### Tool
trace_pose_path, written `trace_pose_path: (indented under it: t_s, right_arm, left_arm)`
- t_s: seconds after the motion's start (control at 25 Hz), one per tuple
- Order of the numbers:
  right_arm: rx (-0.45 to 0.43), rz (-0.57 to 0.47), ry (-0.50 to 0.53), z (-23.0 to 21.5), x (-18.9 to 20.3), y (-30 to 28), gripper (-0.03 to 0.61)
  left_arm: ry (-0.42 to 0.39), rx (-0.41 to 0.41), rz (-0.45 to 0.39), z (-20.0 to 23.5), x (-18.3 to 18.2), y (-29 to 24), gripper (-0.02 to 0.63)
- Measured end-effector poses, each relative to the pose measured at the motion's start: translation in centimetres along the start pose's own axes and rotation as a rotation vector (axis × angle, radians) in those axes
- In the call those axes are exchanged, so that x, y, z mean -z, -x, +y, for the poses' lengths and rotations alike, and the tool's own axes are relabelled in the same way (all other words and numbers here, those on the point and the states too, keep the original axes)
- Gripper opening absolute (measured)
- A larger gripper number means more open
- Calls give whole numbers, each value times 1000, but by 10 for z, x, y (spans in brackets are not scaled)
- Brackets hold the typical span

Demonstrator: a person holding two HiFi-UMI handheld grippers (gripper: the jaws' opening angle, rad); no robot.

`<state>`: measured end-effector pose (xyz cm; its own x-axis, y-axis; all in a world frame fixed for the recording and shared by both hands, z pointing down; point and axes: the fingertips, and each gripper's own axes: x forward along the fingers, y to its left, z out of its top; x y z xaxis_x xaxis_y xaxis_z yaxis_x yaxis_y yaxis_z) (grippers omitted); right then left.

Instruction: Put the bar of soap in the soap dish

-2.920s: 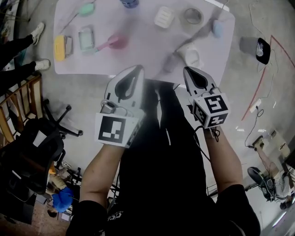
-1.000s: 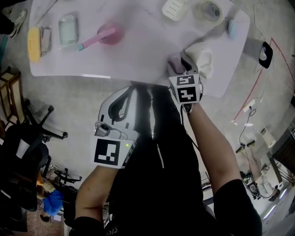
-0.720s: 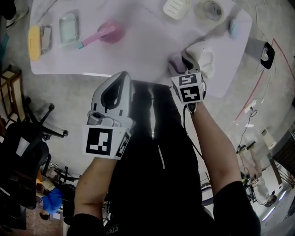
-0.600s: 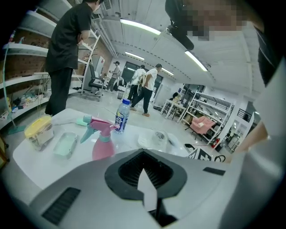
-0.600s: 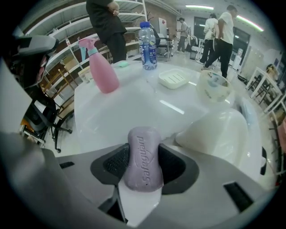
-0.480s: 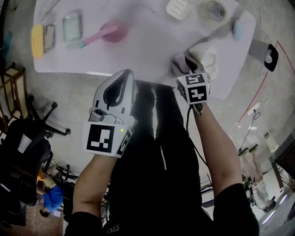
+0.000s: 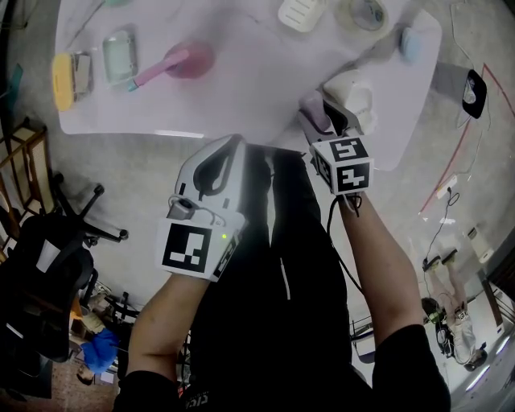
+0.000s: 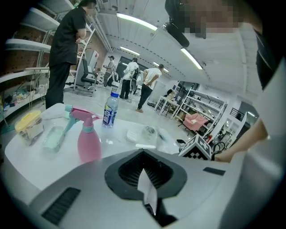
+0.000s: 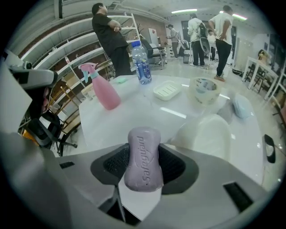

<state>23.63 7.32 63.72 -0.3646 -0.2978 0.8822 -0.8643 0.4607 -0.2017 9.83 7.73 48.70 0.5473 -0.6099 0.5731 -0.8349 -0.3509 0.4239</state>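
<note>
Lilac soap bar [image 9: 143, 154] between right tongs [image 9: 144, 166]

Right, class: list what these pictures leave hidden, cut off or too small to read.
- Head view: the top edge cuts the soap dish.
- Head view: the right claw covers much of the bar of soap.
- Left gripper view: the water bottle label is too small to read.
- Right gripper view: the claw's body hides the base of the white rounded object; what it is cannot be told.
</note>
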Motion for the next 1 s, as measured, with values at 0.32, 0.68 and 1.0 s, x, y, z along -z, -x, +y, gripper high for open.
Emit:
trace_pose_path:
  t_s: [0.32,0.68,1.0]
  right_arm:
    - [11,-94,-15,-15,-17,45,209]
    - [20,-148,64,-52,-21,70,209]
    - [63,-140,297,-69,-21,61,210]
  left_arm:
    - [-28,29,3,-11,-7,-6,9]
    - [-71,2,-18,3,-33,-6,9]
    - [-61,-17,-8,14,-32,-5,9]
